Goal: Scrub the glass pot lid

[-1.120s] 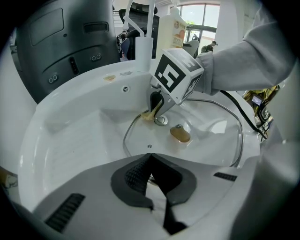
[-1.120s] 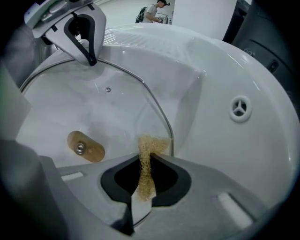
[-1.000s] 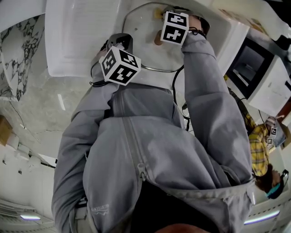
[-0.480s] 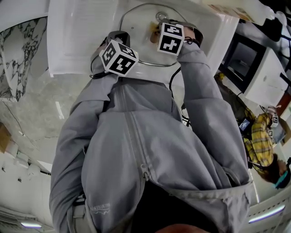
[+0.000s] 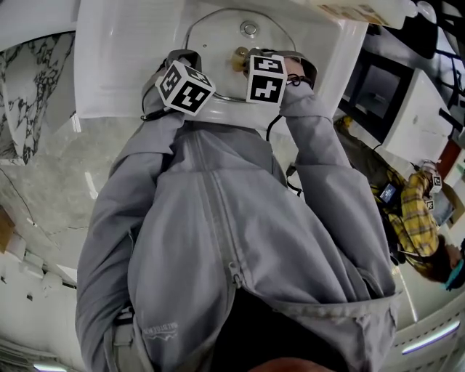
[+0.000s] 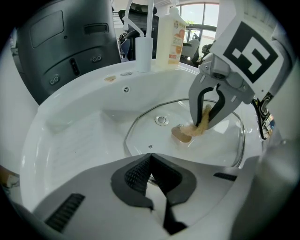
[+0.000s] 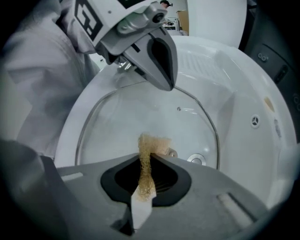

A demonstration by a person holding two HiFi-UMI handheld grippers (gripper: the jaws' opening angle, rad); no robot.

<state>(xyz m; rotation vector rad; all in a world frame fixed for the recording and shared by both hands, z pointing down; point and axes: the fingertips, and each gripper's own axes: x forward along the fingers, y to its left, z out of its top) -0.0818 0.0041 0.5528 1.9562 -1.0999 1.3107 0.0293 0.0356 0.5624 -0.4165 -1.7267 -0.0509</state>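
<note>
right gripper jaws clamp sponge; glass pot lid below

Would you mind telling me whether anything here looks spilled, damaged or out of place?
Nothing stands out: the glass pot lid lies whole in the sink, and the right hand-held gripper clamps the tan scrubber over it.

Marbled floor; bright windows; dark appliance beside white sink.
</note>
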